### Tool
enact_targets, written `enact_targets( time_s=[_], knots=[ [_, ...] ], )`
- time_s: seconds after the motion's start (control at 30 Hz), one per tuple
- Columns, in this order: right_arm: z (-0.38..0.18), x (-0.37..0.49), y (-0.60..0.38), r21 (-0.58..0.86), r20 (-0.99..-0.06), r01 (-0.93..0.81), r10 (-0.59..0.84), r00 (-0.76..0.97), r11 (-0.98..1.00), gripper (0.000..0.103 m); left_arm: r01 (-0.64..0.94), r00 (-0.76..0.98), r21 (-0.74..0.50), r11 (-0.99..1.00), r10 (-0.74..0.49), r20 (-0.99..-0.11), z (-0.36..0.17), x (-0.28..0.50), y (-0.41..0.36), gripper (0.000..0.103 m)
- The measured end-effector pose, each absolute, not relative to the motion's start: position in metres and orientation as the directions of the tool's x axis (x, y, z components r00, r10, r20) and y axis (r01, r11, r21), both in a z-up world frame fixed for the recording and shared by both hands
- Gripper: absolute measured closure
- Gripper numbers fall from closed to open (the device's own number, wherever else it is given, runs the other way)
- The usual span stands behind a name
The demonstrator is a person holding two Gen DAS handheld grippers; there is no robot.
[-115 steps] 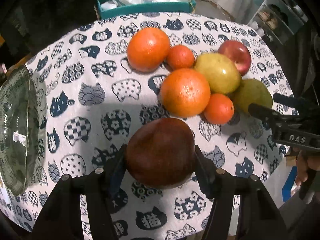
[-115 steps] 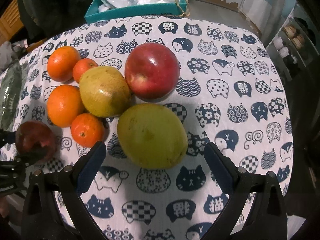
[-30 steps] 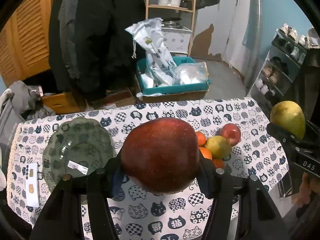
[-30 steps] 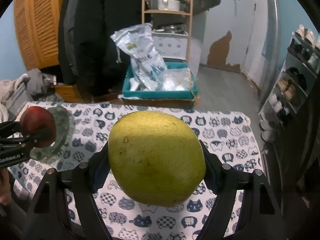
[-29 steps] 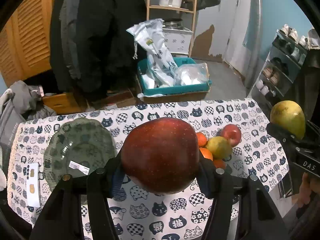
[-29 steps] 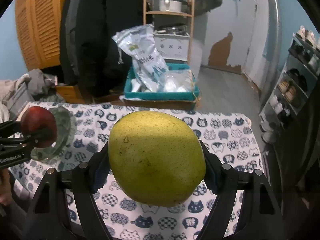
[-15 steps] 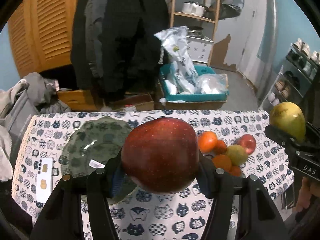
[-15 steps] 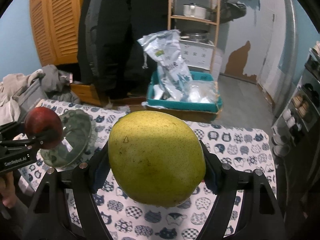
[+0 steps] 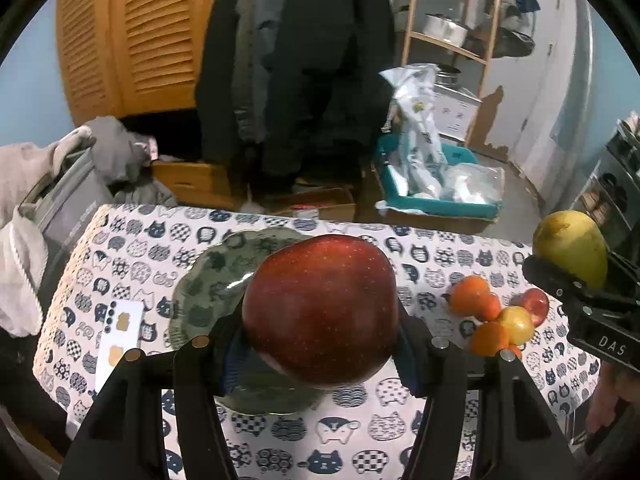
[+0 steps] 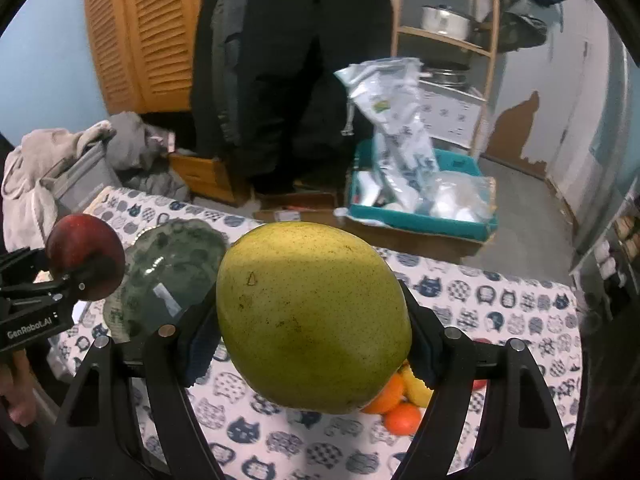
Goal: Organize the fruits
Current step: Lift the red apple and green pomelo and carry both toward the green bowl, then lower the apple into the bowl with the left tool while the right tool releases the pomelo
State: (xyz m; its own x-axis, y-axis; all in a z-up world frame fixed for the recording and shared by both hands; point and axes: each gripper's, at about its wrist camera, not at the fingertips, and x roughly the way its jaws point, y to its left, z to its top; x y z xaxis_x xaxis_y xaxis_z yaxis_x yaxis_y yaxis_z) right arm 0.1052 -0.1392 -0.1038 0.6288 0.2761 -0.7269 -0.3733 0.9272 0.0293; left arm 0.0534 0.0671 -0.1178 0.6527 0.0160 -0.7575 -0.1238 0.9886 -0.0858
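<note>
My left gripper (image 9: 320, 340) is shut on a dark red apple (image 9: 320, 308) and holds it in the air above the green glass plate (image 9: 208, 280). My right gripper (image 10: 312, 352) is shut on a large yellow-green pear (image 10: 312, 332), also lifted off the table. The right gripper and its pear (image 9: 570, 248) show at the right edge of the left wrist view; the left gripper and apple (image 10: 84, 256) show at the left of the right wrist view, beside the plate (image 10: 168, 280). The other fruits (image 9: 496, 320), oranges, a pear and a red apple, lie grouped on the cat-print tablecloth (image 9: 420, 256).
A white card (image 9: 120, 332) lies on the cloth left of the plate. Behind the table are a teal bin with bags (image 9: 436, 184), a wooden shelf with a pot (image 10: 444, 20), hanging dark coats and a pile of clothes (image 9: 48, 184).
Both grippers lifted their fruits off the table earlier. In the last second both have swung left, so the glass plate now lies under the apple.
</note>
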Motion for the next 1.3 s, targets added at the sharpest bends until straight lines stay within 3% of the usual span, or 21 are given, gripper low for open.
enact_targets(
  time_s=[0.73, 1.3],
  knots=[
    [-0.160, 0.146, -0.015, 0.096, -0.807, -0.499, 0.361, 0.467, 0.861, 0.025, -0.265, 0.502, -0.068, 0.962, 0.077, -0.862, -0.194, 0.076, 0.148, 0.041],
    [-0.206, 0.158, 0.018, 0.114, -0.862, -0.523, 0.346, 0.371, 0.845, 0.025, -0.298, 0.361, -0.081, 0.951, 0.034, -0.932, -0.262, 0.095, 0.162, 0.041]
  ],
)
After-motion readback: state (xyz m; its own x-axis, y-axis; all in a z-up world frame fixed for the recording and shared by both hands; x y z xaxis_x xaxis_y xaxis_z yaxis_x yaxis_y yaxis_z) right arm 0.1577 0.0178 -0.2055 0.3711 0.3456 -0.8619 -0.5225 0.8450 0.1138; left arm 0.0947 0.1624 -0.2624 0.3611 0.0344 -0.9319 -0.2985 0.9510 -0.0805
